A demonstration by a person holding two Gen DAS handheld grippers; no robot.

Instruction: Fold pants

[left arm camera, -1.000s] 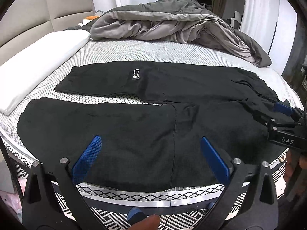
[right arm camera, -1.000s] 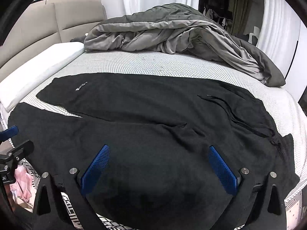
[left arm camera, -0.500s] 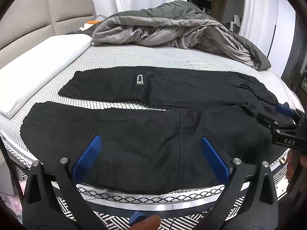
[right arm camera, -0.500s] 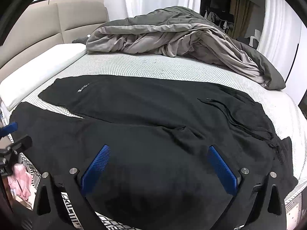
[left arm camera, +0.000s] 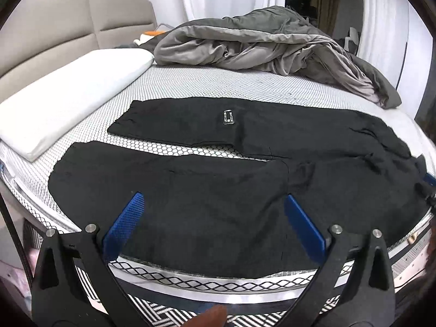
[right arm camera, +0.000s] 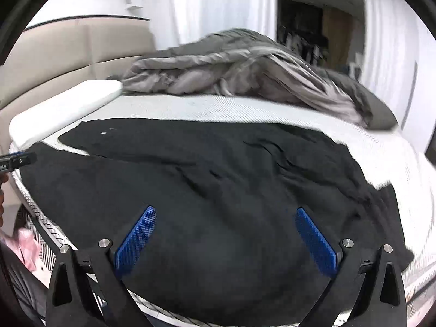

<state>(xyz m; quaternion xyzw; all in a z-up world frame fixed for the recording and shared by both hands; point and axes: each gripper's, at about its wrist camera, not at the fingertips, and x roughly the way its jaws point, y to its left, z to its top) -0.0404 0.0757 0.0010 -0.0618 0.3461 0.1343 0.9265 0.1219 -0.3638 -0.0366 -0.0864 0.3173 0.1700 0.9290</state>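
Left wrist view: black pants (left arm camera: 218,185) lie spread flat on the bed (left arm camera: 218,87), waist toward the right, the 2 legs running left with a narrow strip of white honeycomb-patterned mattress showing between them. The far leg carries a small white label (left arm camera: 228,116). The near leg reaches the bed's front edge. The left gripper (left arm camera: 212,209) hovers over that near leg with its blue pads wide apart — nothing between them, no cloth pinched. A white pillow (left arm camera: 73,100) lies along the left side just beside the far leg's cuff, and a rumpled grey duvet (left arm camera: 272,46) is heaped at the far side, well apart from the pants. A beige headboard (left arm camera: 54,32) stands behind the pillow. At the right edge a bit of the right gripper's blue tip shows beside the waist; its state cannot be told from here.

Right wrist view — blurred by motion: the pants (right arm camera: 207,190) fill the foreground, wrinkled around the waist at right. The right gripper (right arm camera: 226,223) sits above the cloth with its pads spread wide, holding nothing. The left gripper's tip (right arm camera: 19,160) pokes in at the left edge near the leg ends. The pillow (right arm camera: 68,103) and duvet (right arm camera: 245,68) lie beyond.
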